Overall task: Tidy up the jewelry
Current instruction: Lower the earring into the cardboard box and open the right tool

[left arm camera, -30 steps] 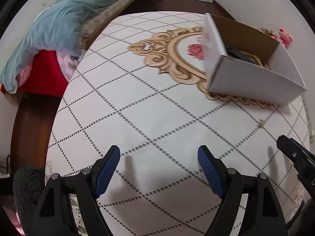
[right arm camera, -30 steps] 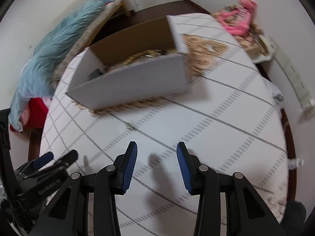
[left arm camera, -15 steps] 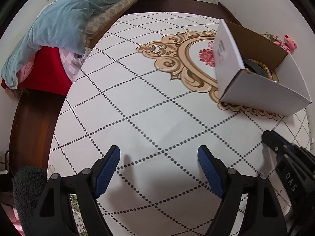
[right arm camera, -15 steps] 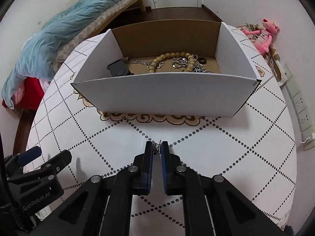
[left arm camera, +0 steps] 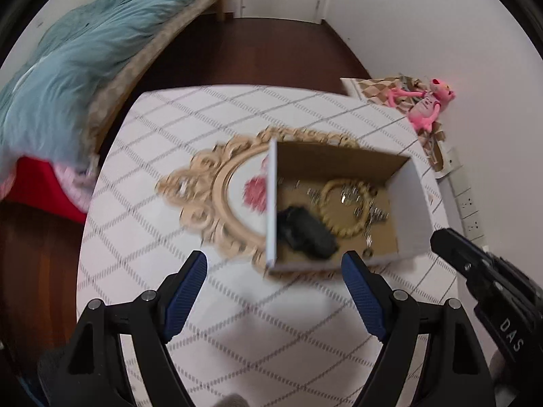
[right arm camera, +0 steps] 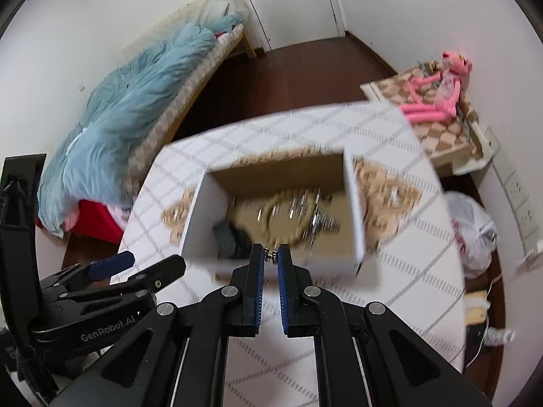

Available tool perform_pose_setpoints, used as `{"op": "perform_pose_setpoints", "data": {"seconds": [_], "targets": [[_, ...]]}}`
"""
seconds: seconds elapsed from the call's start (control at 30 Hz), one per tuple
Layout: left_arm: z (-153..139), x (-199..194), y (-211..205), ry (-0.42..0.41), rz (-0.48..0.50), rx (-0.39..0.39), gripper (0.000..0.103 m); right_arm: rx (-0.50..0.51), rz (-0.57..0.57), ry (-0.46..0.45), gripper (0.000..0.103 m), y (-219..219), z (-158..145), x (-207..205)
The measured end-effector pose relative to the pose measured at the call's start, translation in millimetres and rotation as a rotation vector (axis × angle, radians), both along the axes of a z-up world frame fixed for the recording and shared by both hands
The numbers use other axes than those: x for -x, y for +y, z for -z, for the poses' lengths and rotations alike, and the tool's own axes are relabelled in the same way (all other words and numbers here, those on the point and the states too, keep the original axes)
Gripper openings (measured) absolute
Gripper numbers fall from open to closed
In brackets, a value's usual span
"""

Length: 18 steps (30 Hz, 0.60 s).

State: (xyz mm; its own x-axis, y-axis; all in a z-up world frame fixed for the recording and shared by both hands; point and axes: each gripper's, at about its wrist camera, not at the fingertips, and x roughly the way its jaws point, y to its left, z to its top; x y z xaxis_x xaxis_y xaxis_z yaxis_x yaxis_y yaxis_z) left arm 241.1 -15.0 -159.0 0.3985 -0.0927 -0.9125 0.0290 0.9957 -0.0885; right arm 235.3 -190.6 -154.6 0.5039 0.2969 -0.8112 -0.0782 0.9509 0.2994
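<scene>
Right gripper, clenched on your small metal stud earring, sits just short of the open white cardboard box; left gripper gapes empty beside it.

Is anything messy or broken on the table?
Nothing looks broken or spilled. The box sits flat on the table with the bead bracelet and a dark pouch inside. The right gripper pinches one small metal piece. The picture is blurry, so tiny things are hard to see.
</scene>
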Motion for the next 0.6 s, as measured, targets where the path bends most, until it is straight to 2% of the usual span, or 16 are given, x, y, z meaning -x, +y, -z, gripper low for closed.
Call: {"op": "perform_pose_setpoints", "data": {"seconds": [0.07,0.17,0.27,0.3,0.4,0.43,0.47,0.5,0.53,0.6], "targets": [[-1,-18,-4,-0.002,0.007,-0.044,0.081,0.007,0.0,0.004,0.008,-4,-2,-18],[4,-37,-4,0.016,0.01,-0.077,0.082,-0.006,-0.023,0.063,0.008,-8,4,-44],[13,-50,-3,0.061,0.007,-0.106,0.088,-0.004,-0.059,0.138,0.008,-6,15,-64],[14,-52,-3,0.07,0.004,-0.11,0.093,0.001,-0.063,0.162,0.009,-5,19,-68],[17,-57,-1,0.077,-0.001,-0.119,0.099,0.018,-0.064,0.217,0.01,-5,30,-76],[17,-57,-1,0.071,-0.002,-0.127,0.099,0.022,-0.061,0.224,0.013,-6,31,-76],[16,-56,-1,0.071,-0.003,-0.129,0.099,0.035,-0.053,0.227,0.029,-8,31,-77],[16,-57,-1,0.073,-0.006,-0.128,0.099,0.039,-0.05,0.227,0.051,-8,31,-76],[16,-56,-1,0.073,-0.008,-0.126,0.099,0.039,-0.049,0.225,0.059,-9,30,-75],[15,-55,-2,0.066,-0.01,-0.133,0.099,0.069,-0.04,0.213,0.062,-10,27,-72]]}}
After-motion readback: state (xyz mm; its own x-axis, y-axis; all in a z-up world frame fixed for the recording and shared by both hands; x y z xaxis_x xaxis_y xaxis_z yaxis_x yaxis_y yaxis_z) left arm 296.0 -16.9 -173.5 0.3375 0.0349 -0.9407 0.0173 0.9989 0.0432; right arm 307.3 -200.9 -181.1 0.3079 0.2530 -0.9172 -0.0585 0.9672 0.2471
